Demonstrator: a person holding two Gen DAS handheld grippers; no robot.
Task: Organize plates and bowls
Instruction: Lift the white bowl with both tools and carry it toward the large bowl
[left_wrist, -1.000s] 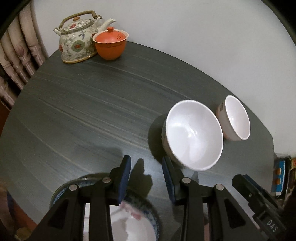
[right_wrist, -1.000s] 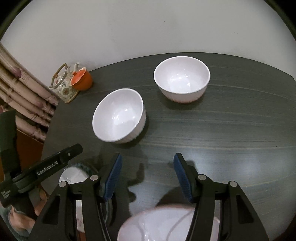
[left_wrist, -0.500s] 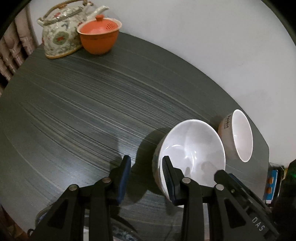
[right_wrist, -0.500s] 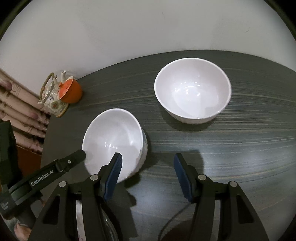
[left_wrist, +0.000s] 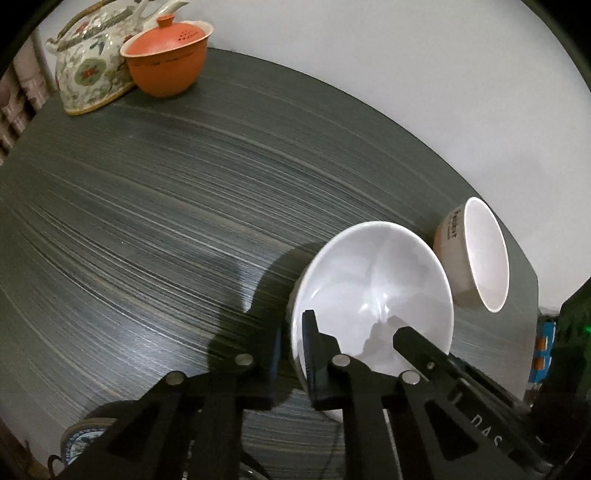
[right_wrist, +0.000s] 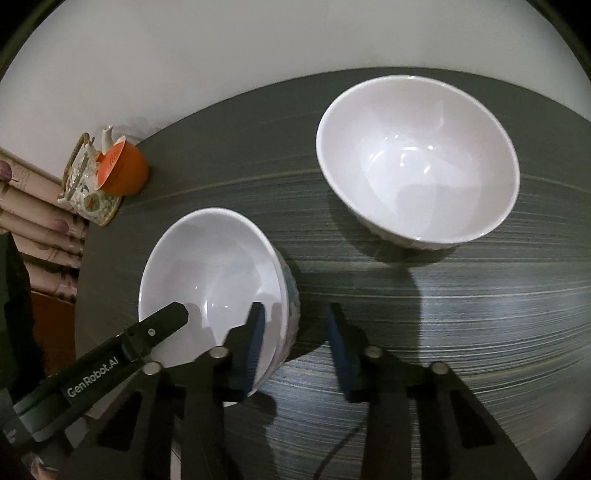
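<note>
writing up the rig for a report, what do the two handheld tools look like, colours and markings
Both are matte black, angular, with triangular cut-outs and round silver pivot pins. The right tool has dark blue pads on its fingers. The left tool carries white "GenRobot.AI" lettering on its side, read in the right wrist view. A thin dark cable trails under each.
</note>
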